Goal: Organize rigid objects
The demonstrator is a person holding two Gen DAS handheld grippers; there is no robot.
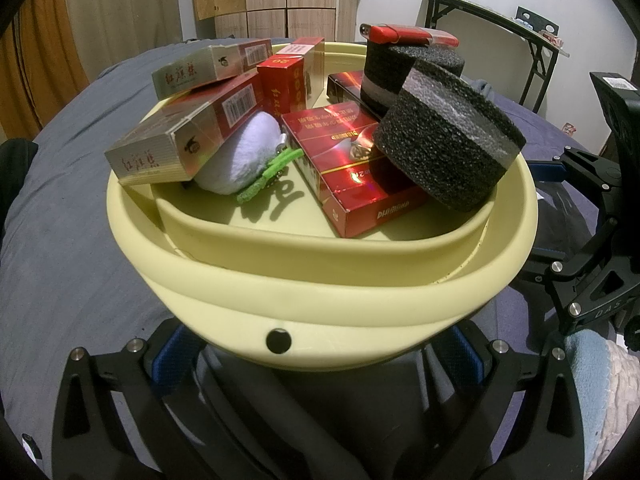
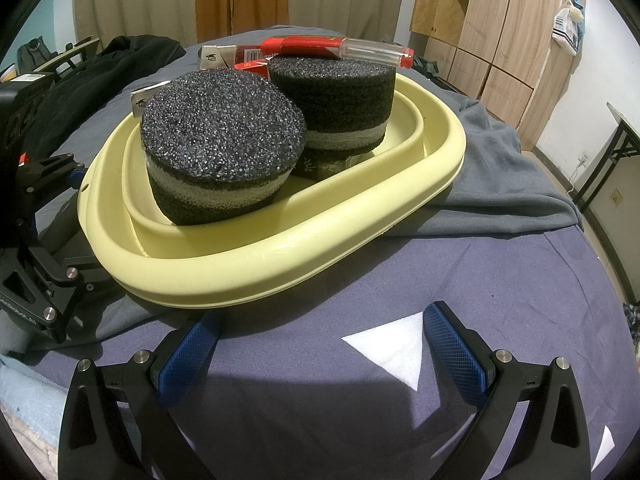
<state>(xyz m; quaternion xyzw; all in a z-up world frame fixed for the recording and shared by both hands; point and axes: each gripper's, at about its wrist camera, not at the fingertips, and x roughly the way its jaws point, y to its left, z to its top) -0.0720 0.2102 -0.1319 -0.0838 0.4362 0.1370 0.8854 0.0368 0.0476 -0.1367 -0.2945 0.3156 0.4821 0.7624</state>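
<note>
Pale-yellow, the oval plastic basin [image 1: 320, 280] sits on a grey-blue bedsheet [image 2: 500, 288], packed with red and silver cigarette boxes [image 1: 176, 140], a white plush toy [image 1: 240, 156] and two black foam cylinders [image 2: 222, 152], the far one carrying a red-handled screwdriver [image 2: 340, 46]. Left gripper [image 1: 320, 364] has its fingers spread around the basin's near rim. Right gripper [image 2: 320, 356] hovers just beside the basin, fingers spread wide, holding nothing.

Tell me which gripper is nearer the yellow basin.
Left. The left gripper has the yellow basin rim right at its blue pads, apparently touching. The right gripper is open over the blue sheet, short of the rim.
</note>
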